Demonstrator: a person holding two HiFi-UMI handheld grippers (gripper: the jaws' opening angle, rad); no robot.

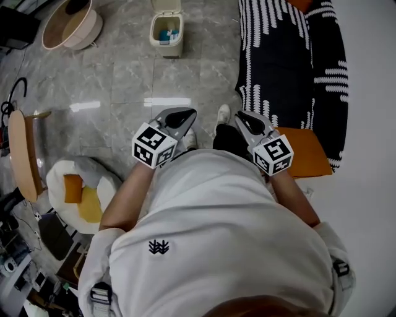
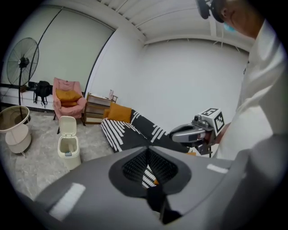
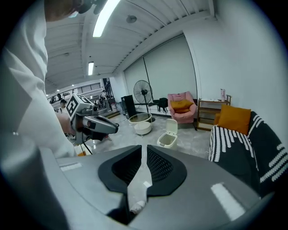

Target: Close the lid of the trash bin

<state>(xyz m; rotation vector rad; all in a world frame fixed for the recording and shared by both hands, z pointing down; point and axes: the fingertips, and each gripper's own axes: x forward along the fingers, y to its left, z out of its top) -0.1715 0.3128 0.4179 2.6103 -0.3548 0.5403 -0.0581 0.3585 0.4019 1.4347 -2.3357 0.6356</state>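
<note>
The cream trash bin (image 1: pixel 167 34) stands on the grey floor well ahead of me, its lid (image 1: pixel 166 6) tipped up and the inside showing. In the left gripper view the trash bin (image 2: pixel 69 146) is at the far left, and in the right gripper view the bin (image 3: pixel 168 138) is near the middle. My left gripper (image 1: pixel 184 116) and right gripper (image 1: pixel 242 117) are held close in front of my body, both shut with nothing in them and far from the bin. The left gripper (image 2: pixel 147 152) looks towards the sofa, and the right gripper (image 3: pixel 144 150) towards the bin.
A black-and-white striped sofa (image 1: pixel 291 68) with an orange cushion (image 1: pixel 306 151) lies at the right. A round basin (image 1: pixel 68 25) stands left of the bin. A white beanbag (image 1: pixel 62 176) and a wooden chair (image 1: pixel 25 155) are at my left. A fan (image 2: pixel 22 56) and pink armchair (image 2: pixel 67 96) stand behind.
</note>
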